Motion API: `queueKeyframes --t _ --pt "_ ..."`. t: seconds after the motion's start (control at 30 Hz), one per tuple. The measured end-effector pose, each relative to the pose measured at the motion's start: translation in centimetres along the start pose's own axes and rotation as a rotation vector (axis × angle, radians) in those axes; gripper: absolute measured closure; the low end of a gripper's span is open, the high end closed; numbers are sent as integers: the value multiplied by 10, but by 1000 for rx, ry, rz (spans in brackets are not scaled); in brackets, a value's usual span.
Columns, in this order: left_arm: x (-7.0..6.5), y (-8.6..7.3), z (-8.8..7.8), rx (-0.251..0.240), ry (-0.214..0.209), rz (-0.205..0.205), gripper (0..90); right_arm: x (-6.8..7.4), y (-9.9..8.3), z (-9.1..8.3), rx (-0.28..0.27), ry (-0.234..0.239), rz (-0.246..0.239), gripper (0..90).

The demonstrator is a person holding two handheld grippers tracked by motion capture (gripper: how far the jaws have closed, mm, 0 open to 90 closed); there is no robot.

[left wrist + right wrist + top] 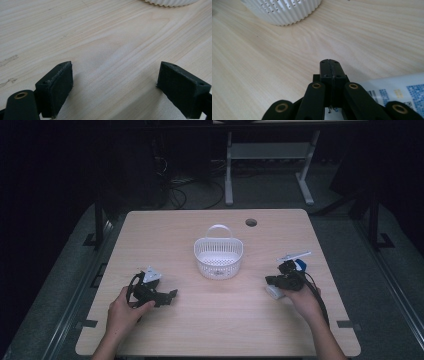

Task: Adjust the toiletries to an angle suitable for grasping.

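high view: white basket [218, 257] sits mid table, between both hands; left gripper [172, 294] near its left, right gripper [268, 280] near its right, beside a white packet [274, 292] | left gripper view: jaws wide apart, nothing between, basket rim [170, 2] far ahead | right gripper view: jaws pressed together, empty; basket [284, 11] ahead left, packet [394, 87] just beside

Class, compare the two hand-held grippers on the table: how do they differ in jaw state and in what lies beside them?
The left hand-held gripper has its jaws spread wide over bare wood; the right hand-held gripper has its jaws pressed together. The right one lies beside a white packet; the left has none. Both are black, hand-held, near the white basket.
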State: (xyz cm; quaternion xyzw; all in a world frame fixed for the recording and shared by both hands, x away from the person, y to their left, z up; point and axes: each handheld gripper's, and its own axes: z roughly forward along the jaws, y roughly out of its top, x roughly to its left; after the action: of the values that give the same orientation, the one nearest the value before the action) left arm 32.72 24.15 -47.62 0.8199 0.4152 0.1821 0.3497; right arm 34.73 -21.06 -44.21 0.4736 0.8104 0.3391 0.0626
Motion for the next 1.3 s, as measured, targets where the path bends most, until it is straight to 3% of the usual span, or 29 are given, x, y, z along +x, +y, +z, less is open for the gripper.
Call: queueKeyframes --t 0.57,1.3 --pt "0 0 0 -1 0 0 127 0 -25 -17 11 -4 -5 898" --pt "0 0 0 0 1 2 126 -22 -56 -40 25 -40 34 897"
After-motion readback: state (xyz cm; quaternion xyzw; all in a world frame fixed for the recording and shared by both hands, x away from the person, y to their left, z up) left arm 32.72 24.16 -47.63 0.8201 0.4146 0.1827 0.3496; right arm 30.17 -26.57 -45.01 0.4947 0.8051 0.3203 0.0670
